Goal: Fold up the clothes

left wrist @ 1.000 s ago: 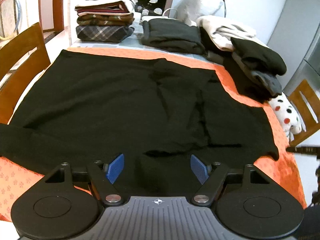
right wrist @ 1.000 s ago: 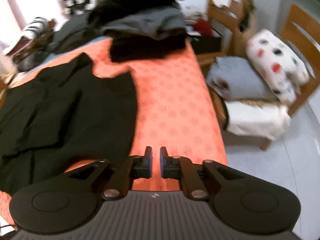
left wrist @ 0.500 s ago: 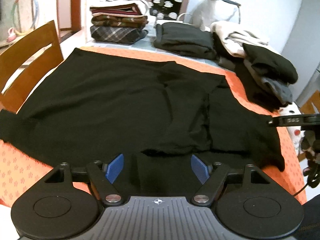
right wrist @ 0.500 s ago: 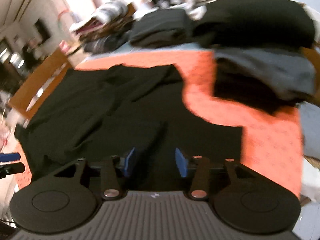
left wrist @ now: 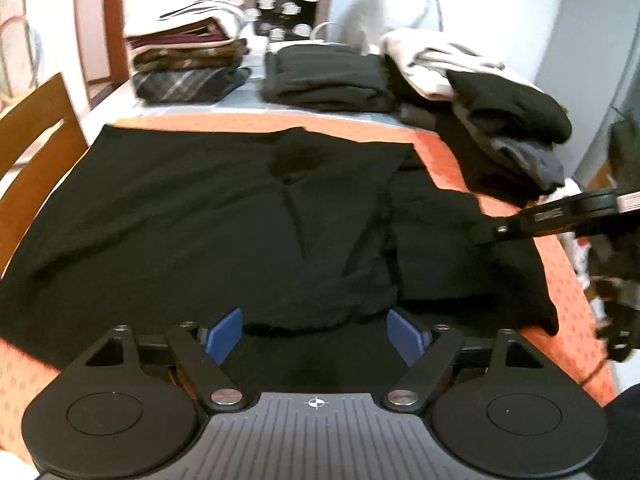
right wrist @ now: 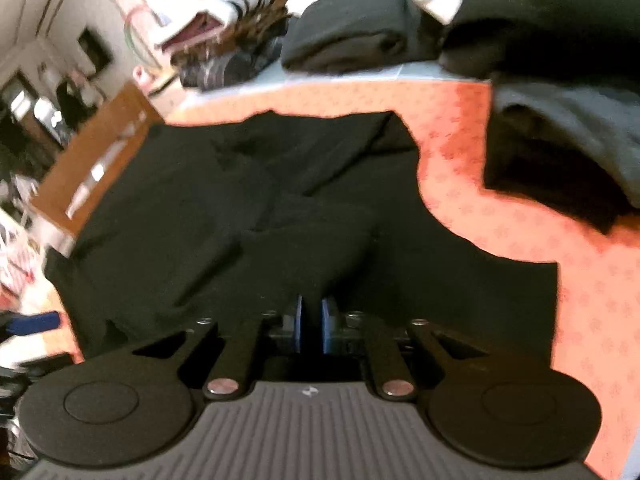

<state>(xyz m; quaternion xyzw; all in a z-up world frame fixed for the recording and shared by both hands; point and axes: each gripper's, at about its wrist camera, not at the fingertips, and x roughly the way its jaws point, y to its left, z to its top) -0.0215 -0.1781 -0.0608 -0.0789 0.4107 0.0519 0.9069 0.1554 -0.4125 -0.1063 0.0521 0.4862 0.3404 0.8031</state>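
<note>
On the orange tablecloth (left wrist: 448, 148), your right gripper (right wrist: 311, 322) has just clenched a black garment (left wrist: 200, 208) fold for folding; left gripper (left wrist: 314, 330) gapes empty above its hem.

There is one big black cloth (left wrist: 192, 216) spread flat on one orange tablecloth (left wrist: 448, 148). At the back sit three piles of clothes: one striped and checked (left wrist: 188, 64), one black (left wrist: 324, 76), one messy (left wrist: 496, 108). One wooden chair (left wrist: 36, 132) stands beside.
</note>
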